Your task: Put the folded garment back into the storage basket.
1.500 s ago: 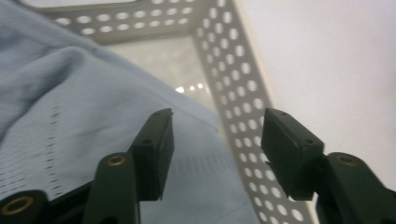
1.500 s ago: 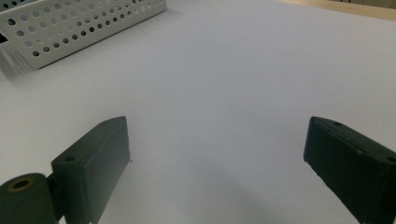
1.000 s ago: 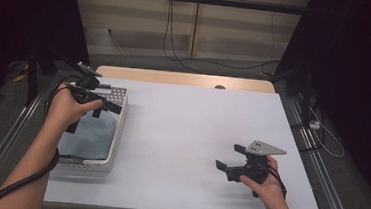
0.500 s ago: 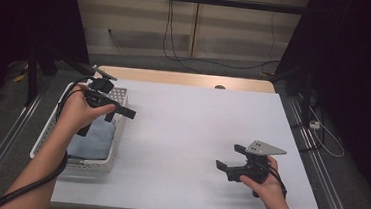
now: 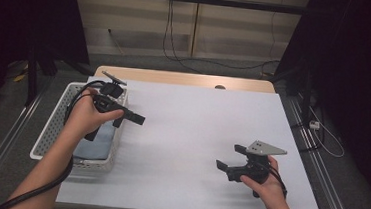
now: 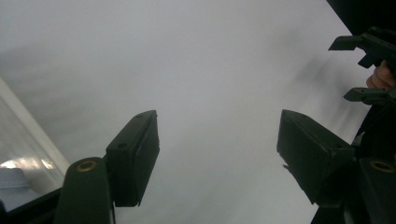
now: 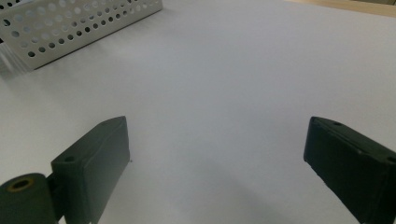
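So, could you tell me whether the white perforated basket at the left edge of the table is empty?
Not empty: the basket holds a folded bluish cloth, seen in the high view lying inside its walls.

White, black and pale blue

Beside the black left gripper (image 5: 122, 113), a white perforated basket (image 5: 54, 124) holds a pale blue cloth (image 5: 92, 145); the black right gripper (image 5: 230, 160), grey-plated, sits on the white table (image 5: 197, 125).

Two tongs: left tongs (image 5: 131, 117), right tongs (image 5: 229, 159). One white perforated basket (image 5: 54, 124) at the worktop (image 5: 196, 130) edge, one folded blue cloth (image 5: 92, 145) inside.
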`<state>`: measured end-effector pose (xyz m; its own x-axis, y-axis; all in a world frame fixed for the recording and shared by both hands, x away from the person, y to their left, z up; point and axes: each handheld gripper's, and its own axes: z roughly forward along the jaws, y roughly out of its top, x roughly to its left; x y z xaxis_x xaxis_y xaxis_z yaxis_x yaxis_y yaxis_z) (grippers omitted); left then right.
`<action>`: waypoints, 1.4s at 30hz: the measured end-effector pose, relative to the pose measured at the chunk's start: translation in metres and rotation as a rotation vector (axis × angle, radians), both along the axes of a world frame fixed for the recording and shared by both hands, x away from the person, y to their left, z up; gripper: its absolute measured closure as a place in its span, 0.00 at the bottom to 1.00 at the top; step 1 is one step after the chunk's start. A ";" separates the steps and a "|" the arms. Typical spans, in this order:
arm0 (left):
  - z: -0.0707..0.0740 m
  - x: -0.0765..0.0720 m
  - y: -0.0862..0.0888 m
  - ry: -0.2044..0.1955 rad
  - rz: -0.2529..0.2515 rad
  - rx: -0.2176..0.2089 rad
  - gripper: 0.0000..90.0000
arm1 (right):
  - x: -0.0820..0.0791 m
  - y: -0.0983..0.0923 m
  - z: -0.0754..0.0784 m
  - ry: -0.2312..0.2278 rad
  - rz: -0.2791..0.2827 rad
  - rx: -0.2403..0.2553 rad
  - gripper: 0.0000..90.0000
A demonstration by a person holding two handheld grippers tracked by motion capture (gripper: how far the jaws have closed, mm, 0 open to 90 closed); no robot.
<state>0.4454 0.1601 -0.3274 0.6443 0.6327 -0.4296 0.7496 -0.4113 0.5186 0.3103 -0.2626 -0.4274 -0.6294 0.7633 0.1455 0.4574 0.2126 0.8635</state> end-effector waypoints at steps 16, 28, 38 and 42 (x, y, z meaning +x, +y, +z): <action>-0.009 -0.015 -0.019 0.001 -0.086 -0.022 0.31 | 0.000 0.000 -0.001 0.005 -0.001 0.000 0.08; -0.021 -0.028 -0.034 -0.016 -0.132 -0.048 0.25 | 0.000 0.000 -0.002 0.006 0.004 -0.003 0.08; -0.027 -0.040 -0.041 -0.051 -0.174 -0.056 0.20 | 0.000 0.001 -0.002 0.007 0.008 -0.005 0.08; -0.030 -0.044 -0.043 -0.079 -0.174 -0.036 0.19 | 0.000 0.000 -0.002 0.007 0.009 -0.006 0.08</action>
<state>0.4011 0.1172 -0.3570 0.7755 0.4937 -0.3935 0.6250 -0.5117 0.5896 0.3099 -0.2623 -0.4296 -0.6351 0.7587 0.1453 0.4613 0.2215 0.8592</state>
